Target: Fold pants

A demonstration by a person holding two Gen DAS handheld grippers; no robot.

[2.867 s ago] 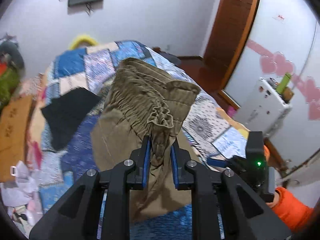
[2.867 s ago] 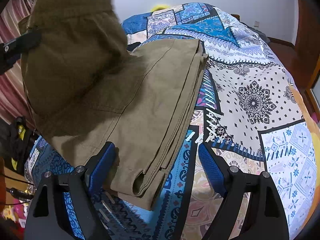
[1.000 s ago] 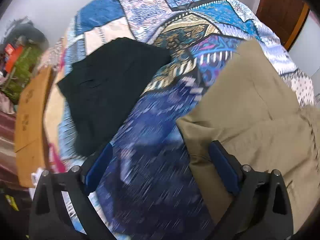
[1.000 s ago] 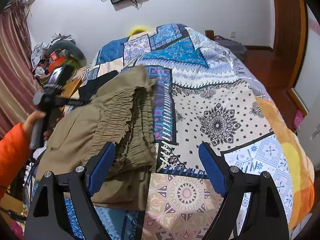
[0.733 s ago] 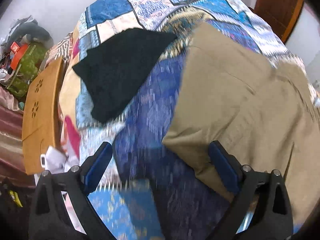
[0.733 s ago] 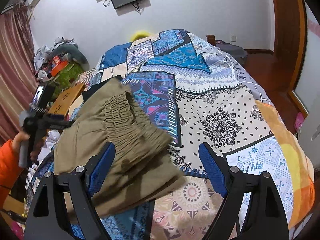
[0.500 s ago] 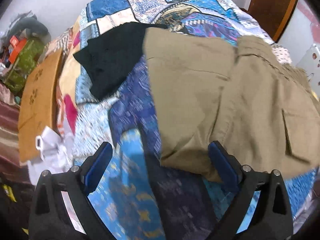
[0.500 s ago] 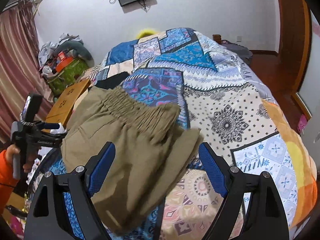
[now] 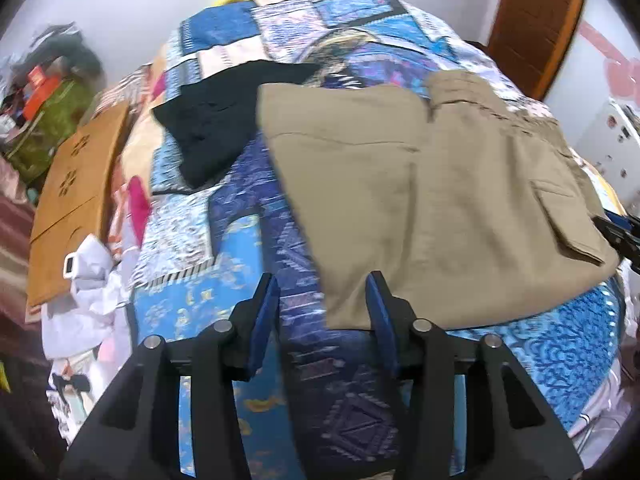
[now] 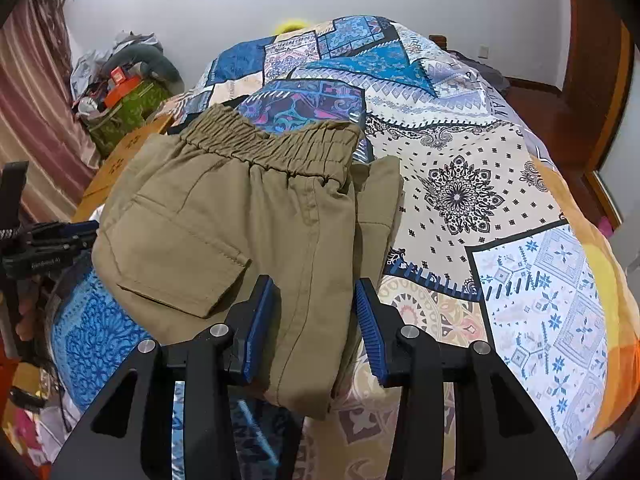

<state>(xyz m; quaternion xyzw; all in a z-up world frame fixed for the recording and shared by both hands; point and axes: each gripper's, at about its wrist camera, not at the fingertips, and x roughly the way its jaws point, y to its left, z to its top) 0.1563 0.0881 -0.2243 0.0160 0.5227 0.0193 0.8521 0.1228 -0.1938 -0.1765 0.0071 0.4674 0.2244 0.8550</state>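
The khaki pants lie folded on the patterned bedspread, elastic waistband on top at the far side and a flap pocket facing up. My left gripper is open and empty at the fold's near left corner. My right gripper is open and empty; its jaws stand apart on either side of the pants' near edge. The left gripper also shows at the left edge of the right wrist view.
A black garment lies on the bed behind the pants' left end. A wooden board and white clutter sit off the bed's left side. A wooden door and white appliance stand at the right.
The left gripper let go of the waistband, which now lies folded over the legs. Both grippers drew back toward the pants' near edges, and their jaws have narrowed but stay open.
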